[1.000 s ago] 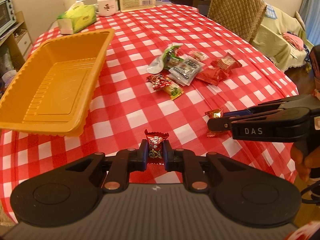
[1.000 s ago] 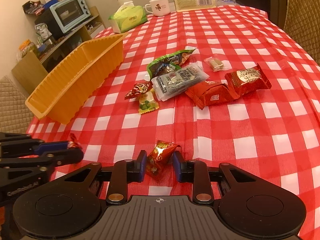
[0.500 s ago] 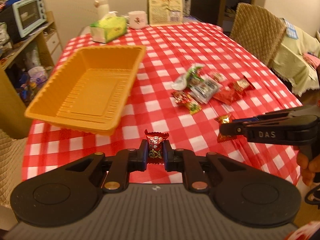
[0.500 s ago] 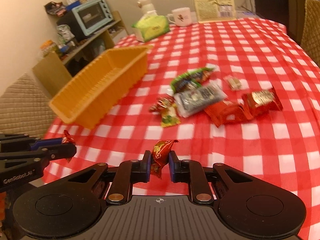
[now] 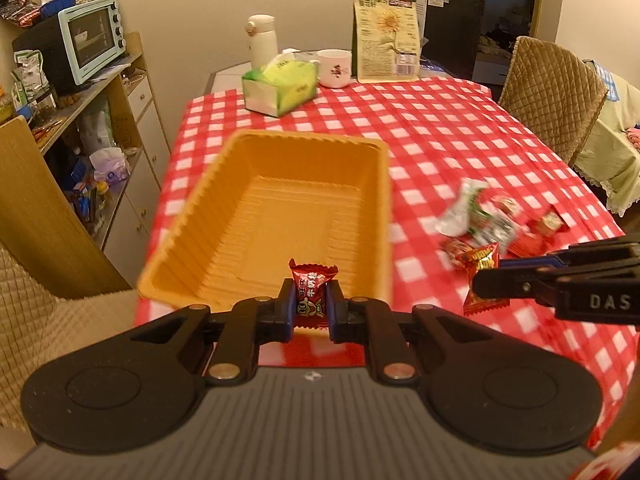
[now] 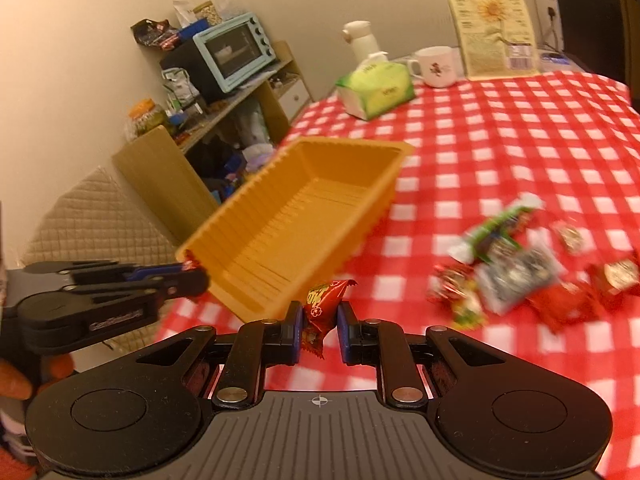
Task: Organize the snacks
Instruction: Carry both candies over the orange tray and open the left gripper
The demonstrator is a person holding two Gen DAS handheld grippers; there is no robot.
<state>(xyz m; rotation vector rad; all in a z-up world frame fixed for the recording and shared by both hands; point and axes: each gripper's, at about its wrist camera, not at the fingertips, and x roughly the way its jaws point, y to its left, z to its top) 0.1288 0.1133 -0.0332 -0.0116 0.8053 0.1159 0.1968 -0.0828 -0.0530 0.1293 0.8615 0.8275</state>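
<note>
Our left gripper [image 5: 312, 304] is squeezed tight on a little dark red candy [image 5: 311, 292]. Our right gripper [image 6: 319, 330] is pinched on a red and yellow candy [image 6: 322, 312], and that candy leans a bit to one side between the pads.

A second ago both grippers were low by the tablecloth [image 5: 460, 120], and the right one was only closing around its candy. Now both candies are off the table and up in the air. The orange tray [image 5: 384, 216] used to sit off to the left side of the left view. Now it is right in front of the left gripper, and we can look down into it. So we think picking up is done and the next job is dropping the two candies in the tray.

The tray looks empty. From the left view, our candy sits just over its near edge. The right gripper is more to the side, near the tray's long wall, so it may need to go further over.

More snacks [image 6: 516, 272] lie in a pile on the cloth, well apart from the tray. They look blurry. At the far end are a tissue box [image 5: 280, 86], a white mug [image 5: 335, 68], a white bottle [image 5: 262, 40] and a tall sunflower bag [image 5: 386, 36].

Nothing stands between our candies and the tray. The two grippers are close together, so they could bump.
</note>
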